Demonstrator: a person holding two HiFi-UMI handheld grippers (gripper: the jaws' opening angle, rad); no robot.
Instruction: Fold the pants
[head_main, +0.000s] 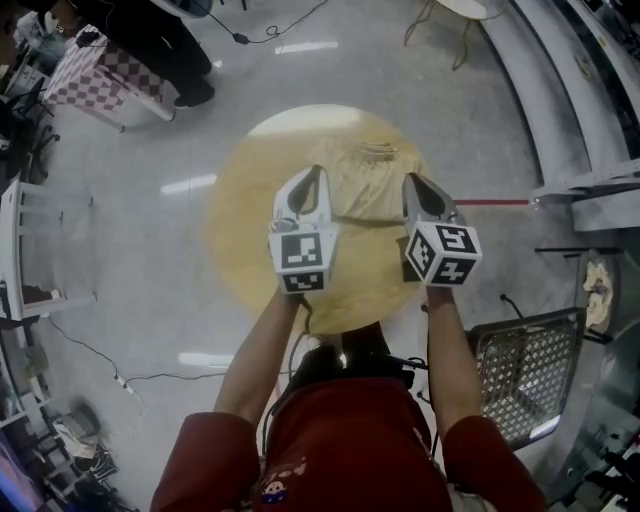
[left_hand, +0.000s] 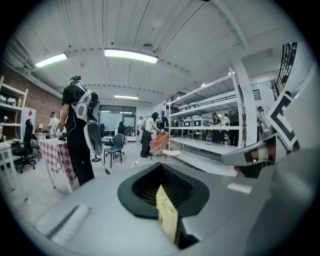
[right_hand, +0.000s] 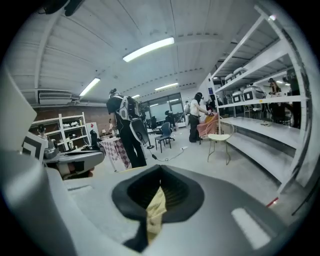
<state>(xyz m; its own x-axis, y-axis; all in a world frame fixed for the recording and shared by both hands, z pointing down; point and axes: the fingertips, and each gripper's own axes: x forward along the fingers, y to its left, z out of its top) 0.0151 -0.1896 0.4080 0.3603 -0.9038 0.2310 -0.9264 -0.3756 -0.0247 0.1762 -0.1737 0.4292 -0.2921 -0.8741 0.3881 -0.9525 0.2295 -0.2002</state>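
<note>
Head view: the left gripper (head_main: 316, 178) and the right gripper (head_main: 413, 183), side by side above the round bench (head_main: 235, 240), are each clamped shut on an edge of the tan pants (head_main: 365, 170). The cloth spans between them over the bench's far half. Beyond the bench, a person (head_main: 165, 40) stands beside a checkered table (head_main: 100, 80).

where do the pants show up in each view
Head view: pants at centre, over the round table, between left gripper and right gripper.
Left gripper view: low centre, a yellow strip of pants clamped in the left gripper.
Right gripper view: low centre, a yellow strip clamped in the right gripper.
Shared landmark: the checkered table.
</note>
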